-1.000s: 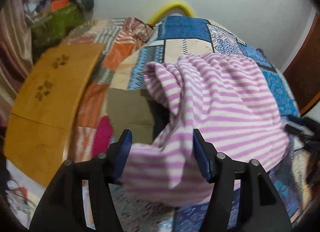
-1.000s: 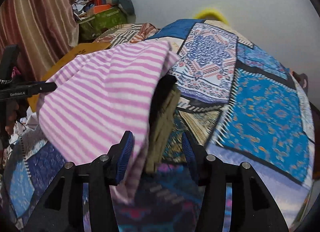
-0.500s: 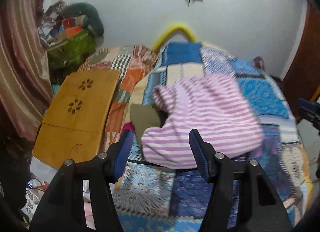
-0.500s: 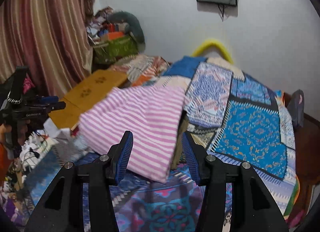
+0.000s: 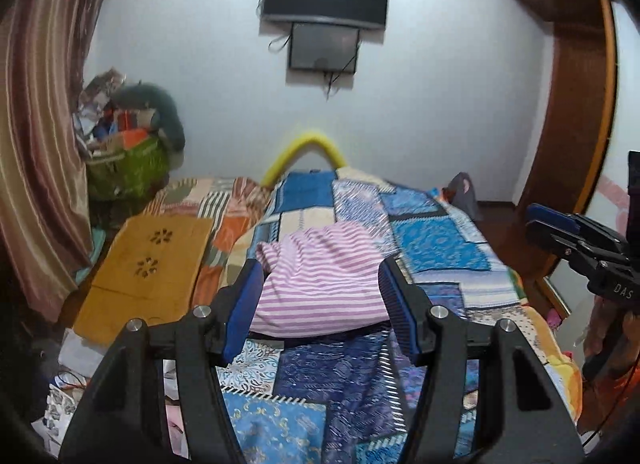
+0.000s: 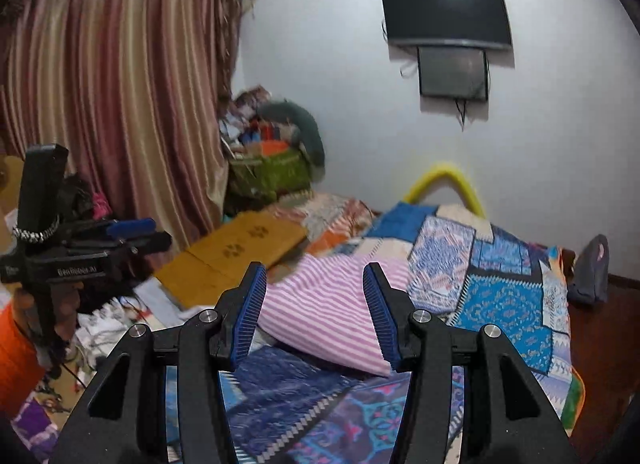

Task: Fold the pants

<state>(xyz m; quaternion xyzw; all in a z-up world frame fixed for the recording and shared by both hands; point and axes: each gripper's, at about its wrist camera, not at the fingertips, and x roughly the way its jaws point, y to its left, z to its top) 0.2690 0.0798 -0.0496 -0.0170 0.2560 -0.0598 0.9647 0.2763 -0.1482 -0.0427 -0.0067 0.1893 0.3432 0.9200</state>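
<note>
Not much lettering here tbh. The right gripper (image 5: 560, 232), poking in from the right of the bed (image 5: 440, 248), has "DAS" in white on its black body. The left gripper (image 6: 132, 232) has a white word too, too blurry to read.

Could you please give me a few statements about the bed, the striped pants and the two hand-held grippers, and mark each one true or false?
1. The pink-and-white striped pants lie folded on the patchwork bedspread. True.
2. The left hand-held gripper is clamped on the pants. False: its jaws stand apart with nothing between them, and the pants lie further off on the bed.
3. The right hand-held gripper is empty. True.
4. A dark screen hangs on the wall beyond the bed. True.
5. The yellow wooden board lies on top of the pants. False: it lies to the left of them, apart from them.
6. The curtain is plain blue. False: it is striped in reddish brown and tan.
</note>
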